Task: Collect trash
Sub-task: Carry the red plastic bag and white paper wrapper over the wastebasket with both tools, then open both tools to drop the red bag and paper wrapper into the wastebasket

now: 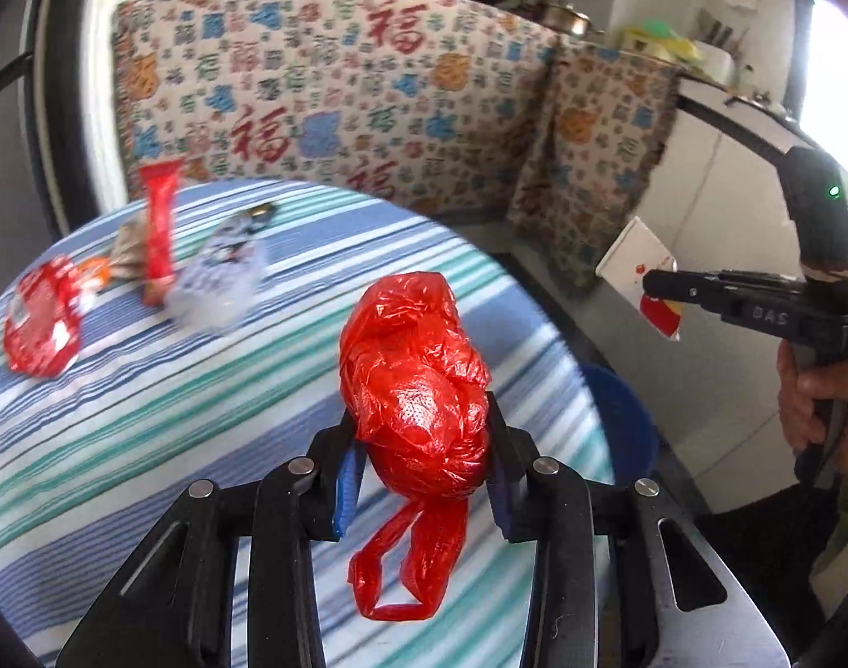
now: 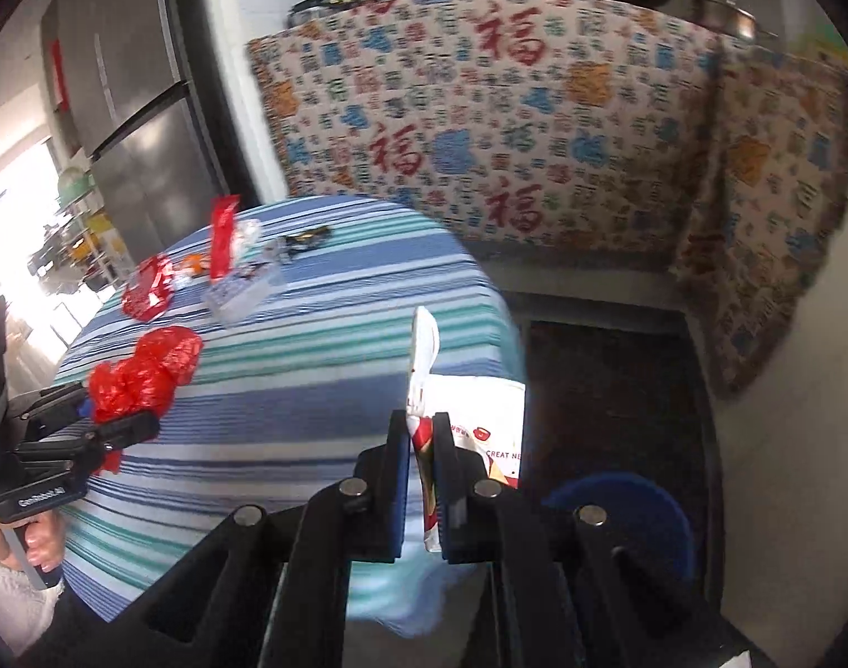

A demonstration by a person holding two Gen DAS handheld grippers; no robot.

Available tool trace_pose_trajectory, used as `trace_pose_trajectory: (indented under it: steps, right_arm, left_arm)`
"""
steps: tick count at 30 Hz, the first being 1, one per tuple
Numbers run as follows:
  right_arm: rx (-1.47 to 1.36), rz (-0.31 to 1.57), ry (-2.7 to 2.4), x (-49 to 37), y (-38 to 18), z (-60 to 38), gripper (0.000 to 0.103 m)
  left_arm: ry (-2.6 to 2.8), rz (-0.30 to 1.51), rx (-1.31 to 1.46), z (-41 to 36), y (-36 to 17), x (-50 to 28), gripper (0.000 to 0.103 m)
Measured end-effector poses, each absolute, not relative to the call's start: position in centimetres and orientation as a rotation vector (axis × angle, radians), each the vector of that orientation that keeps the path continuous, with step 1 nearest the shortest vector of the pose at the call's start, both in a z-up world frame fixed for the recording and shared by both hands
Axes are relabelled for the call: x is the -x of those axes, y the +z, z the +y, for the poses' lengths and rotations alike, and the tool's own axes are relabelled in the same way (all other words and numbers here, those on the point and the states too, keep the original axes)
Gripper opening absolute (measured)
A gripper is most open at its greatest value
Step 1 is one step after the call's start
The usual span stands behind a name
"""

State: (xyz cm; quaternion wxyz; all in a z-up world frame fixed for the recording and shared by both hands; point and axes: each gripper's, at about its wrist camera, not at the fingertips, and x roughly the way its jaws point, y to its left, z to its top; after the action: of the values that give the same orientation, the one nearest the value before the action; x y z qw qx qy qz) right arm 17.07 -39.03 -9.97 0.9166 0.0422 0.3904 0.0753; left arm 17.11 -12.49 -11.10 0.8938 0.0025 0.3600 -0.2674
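Observation:
My left gripper (image 1: 424,445) is shut on a crumpled red plastic bag (image 1: 418,389), held above the striped table (image 1: 146,434); its handles dangle below the fingers. In the right wrist view the same red bag (image 2: 146,367) and left gripper (image 2: 118,417) show at the left. My right gripper (image 2: 422,445) is shut on the squashed rim of a white paper cup (image 2: 479,417) with red print, past the table's right edge. The left wrist view shows that cup (image 1: 635,267) and right gripper (image 1: 655,285) at the right. A blue bin (image 2: 619,517) sits on the floor below.
More trash lies at the table's far left: a red wrapper (image 1: 40,328), a red stick packet (image 1: 159,228), a clear plastic box (image 1: 218,278). A patterned cloth (image 1: 340,89) covers the counter behind. The blue bin (image 1: 624,417) stands beside the table edge. A fridge (image 2: 140,156) is at the left.

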Motion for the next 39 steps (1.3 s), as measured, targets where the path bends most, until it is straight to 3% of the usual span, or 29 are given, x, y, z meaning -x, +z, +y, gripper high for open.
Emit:
trace_pose_trajectory:
  steps: [10,18,27,30,32,39]
  right_arm:
    - [-0.227,0.868,-0.046,-12.5,-14.0,-50.8,0.008]
    - [-0.354,0.933,-0.089,-11.7,-18.5,-55.9,0.008]
    - [-0.467,0.961,-0.070,-12.7,-22.2,-59.7,0.010]
    - [-0.502,0.964,-0.083,-13.2,-23.3,-60.8,0.018]
    - [-0.519,0.967,-0.083,-13.7,-23.8,-61.3,0.031]
    - [-0.434,0.916,-0.136,-13.5,-22.0,-61.5,0.033]
  left_arm:
    - [-0.796,0.783,0.002,-25.6,-10.9,-15.4,0.038]
    - [-0.880,0.860,-0.047,-35.7,-15.1,-15.7,0.038]
    - [-0.881,0.922,-0.065,-41.7,-19.6,-18.0,0.040]
    - [-0.872,0.941,-0.069,-42.8,-21.2,-19.0,0.052]
    - [-0.860,0.947,-0.058,-43.2,-22.2,-19.8,0.077]
    - [-0.810,0.948,0.016,-41.9,-22.0,-21.6,0.080]
